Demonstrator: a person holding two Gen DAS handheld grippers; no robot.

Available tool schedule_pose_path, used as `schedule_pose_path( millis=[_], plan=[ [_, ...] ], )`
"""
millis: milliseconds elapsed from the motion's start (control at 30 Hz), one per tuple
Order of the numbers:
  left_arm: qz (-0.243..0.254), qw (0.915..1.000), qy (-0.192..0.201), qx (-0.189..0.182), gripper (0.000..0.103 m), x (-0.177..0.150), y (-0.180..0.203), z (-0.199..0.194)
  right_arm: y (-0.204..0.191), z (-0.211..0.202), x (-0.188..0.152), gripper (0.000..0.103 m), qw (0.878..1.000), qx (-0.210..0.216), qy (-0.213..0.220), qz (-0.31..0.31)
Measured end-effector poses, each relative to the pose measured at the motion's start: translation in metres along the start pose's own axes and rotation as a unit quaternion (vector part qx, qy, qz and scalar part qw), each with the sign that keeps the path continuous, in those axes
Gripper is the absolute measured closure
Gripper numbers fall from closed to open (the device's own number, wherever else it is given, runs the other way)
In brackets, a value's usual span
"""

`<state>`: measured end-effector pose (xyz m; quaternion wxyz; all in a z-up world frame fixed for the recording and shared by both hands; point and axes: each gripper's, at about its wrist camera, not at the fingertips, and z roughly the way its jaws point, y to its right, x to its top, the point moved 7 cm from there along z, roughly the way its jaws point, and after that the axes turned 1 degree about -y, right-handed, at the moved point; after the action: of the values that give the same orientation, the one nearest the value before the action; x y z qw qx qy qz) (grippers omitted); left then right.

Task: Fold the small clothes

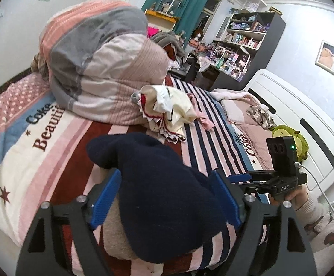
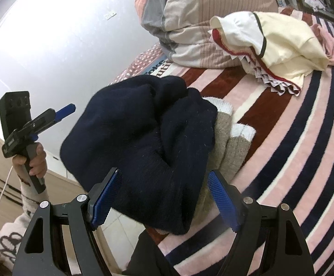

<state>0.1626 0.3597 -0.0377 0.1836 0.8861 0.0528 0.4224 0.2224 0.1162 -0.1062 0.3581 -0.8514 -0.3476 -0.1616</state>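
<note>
A navy knitted garment (image 1: 144, 156) lies bunched on the striped bed blanket (image 1: 58, 151), on top of a grey-beige knit piece with white cuffs (image 2: 233, 147). In the left wrist view my left gripper (image 1: 166, 172) is open, its blue pads either side of the navy garment, close to it but not pinching it. In the right wrist view my right gripper (image 2: 163, 172) is also open around the same garment (image 2: 139, 133), with a gap at its right pad. Each gripper shows in the other's view, hand-held: the right gripper (image 1: 238, 177) and the left gripper (image 2: 63, 112).
A loose pile of cream, white and red-trimmed clothes (image 1: 171, 108) lies further up the bed, with a pink item (image 1: 203, 117) beside it. A rolled duvet (image 1: 98, 64) sits behind. A green plush toy (image 1: 291, 135) and white headboard (image 1: 293, 105) are at the right.
</note>
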Motion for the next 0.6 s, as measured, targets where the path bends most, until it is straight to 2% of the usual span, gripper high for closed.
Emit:
schedule_pose_path(
  millis=[133, 233, 467, 600],
  plan=[
    [0.017, 0.9994, 0.024, 0.021, 0.026, -0.006, 0.024, -0.009, -0.004, -0.018, -0.008, 0.027, 1.000, -0.011, 0.017, -0.006],
    [0.036, 0.9976, 0.040, 0.044, 0.025, -0.014, 0.046, -0.014, -0.007, -0.032, -0.018, 0.018, 0.999, -0.023, 0.029, -0.013],
    [0.084, 0.9903, 0.083, 0.073, 0.018, -0.033, 0.114, -0.017, -0.008, -0.069, -0.053, 0.018, 0.997, -0.044, 0.059, -0.016],
    [0.108, 0.9841, 0.115, 0.082, 0.011, -0.045, 0.160, -0.014, -0.004, -0.101, -0.078, 0.012, 0.992, -0.083, 0.095, -0.018]
  ],
)
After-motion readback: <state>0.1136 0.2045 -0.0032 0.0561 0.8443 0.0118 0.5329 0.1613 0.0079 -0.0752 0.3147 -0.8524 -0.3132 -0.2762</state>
